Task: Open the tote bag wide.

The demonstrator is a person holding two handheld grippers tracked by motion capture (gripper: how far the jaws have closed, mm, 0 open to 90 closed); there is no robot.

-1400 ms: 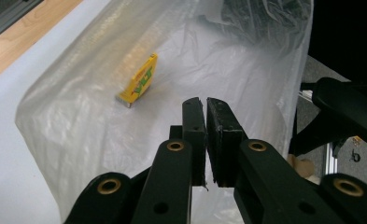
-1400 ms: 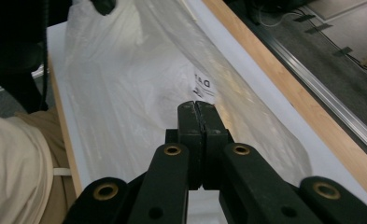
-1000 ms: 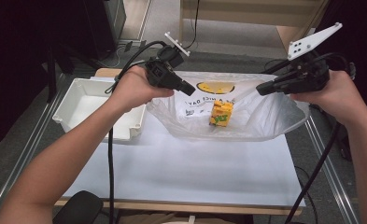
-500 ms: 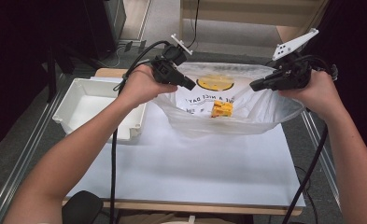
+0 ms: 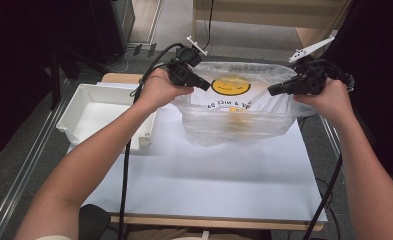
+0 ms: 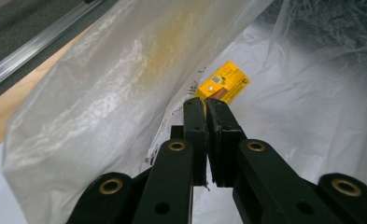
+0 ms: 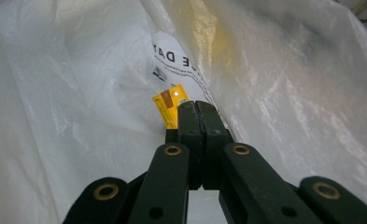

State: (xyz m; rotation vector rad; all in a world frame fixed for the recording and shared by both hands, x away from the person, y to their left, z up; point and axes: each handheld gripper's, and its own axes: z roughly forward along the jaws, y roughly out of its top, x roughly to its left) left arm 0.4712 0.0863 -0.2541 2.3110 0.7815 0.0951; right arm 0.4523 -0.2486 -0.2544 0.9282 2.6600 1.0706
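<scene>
Left tongs [image 5: 204, 86]: jaws drawn together, pinching the near-left rim of the plastic bag [image 5: 244, 120]; seen along the jaws in the left tongs' own view [image 6: 208, 109].
Right tongs [image 5: 274, 91]: jaws pressed fully together on the opposite rim of the bag; seen end-on in the right tongs' own view [image 7: 196, 112].
Plastic bag: hanging between the two tongs, its mouth being held open and its belly sagging toward the bench [image 5: 209, 170].
Yellow packet [image 6: 222, 83]: lying inside the bag, beyond and below both sets of tips, near the printed lettering.
Long axis: running slantwise away from the left tongs; in the right tongs' view the yellow packet [image 7: 170, 106] is sitting just left of the tips.
Nearer hand: neither clearly; the packet is resting roughly midway.
White tray [image 5: 79, 100]: standing outboard of the left tongs.
Judgement: any coming move is depending on keeping both rims level, so that the packet is staying low.
</scene>
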